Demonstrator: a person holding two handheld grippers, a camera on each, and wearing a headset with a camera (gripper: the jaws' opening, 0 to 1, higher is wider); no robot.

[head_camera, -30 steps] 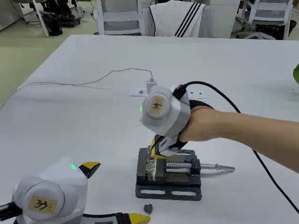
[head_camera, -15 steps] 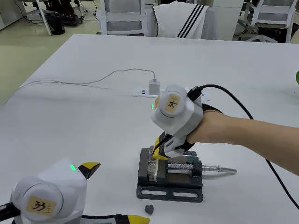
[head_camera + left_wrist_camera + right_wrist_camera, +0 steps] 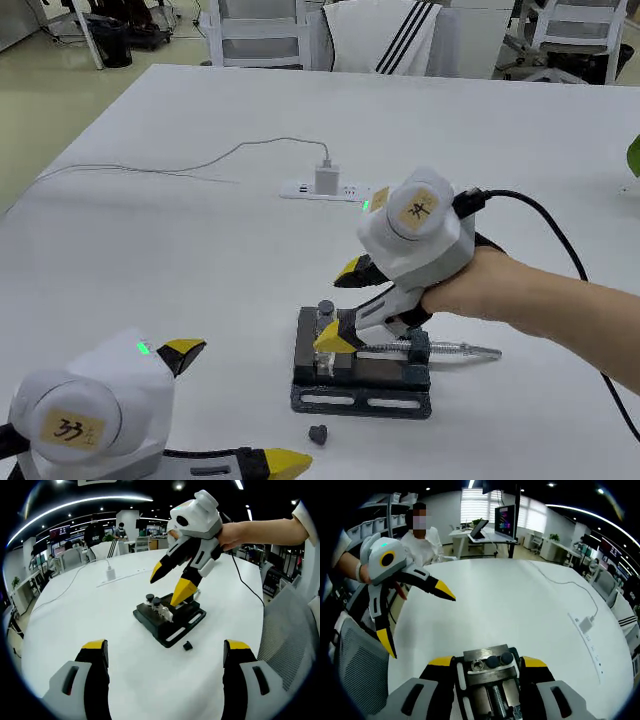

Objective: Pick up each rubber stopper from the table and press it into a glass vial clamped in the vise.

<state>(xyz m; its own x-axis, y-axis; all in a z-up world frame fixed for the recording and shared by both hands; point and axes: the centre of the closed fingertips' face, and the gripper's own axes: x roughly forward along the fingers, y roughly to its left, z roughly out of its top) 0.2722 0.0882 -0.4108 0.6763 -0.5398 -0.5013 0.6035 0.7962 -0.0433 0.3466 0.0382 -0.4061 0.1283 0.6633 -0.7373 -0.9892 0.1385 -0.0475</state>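
Note:
A black vise [image 3: 360, 375] holds a row of glass vials [image 3: 161, 608]. Two of them carry dark rubber stoppers [image 3: 498, 659]; a third vial [image 3: 477, 665] beside them looks uncapped. One stoppered vial [image 3: 326, 312] shows in the head view. My right gripper [image 3: 343, 305] hangs open just above the vise, nothing between its yellow tips, one jaw on each side of the row [image 3: 487, 662]. A loose grey stopper [image 3: 317, 434] lies on the table in front of the vise [image 3: 187, 645]. My left gripper [image 3: 232, 405] is open and holds nothing, low at the near left [image 3: 165, 649].
A white power strip with a charger [image 3: 325, 185] and its grey cable [image 3: 180, 170] lie on the white table behind the vise. The vise's screw handle [image 3: 465, 350] sticks out to the right. Chairs stand past the far edge.
My right gripper has lifted off the vial and opened, shifting right. A stopper now sits on the vial it was pressing. The left gripper has stayed in place.

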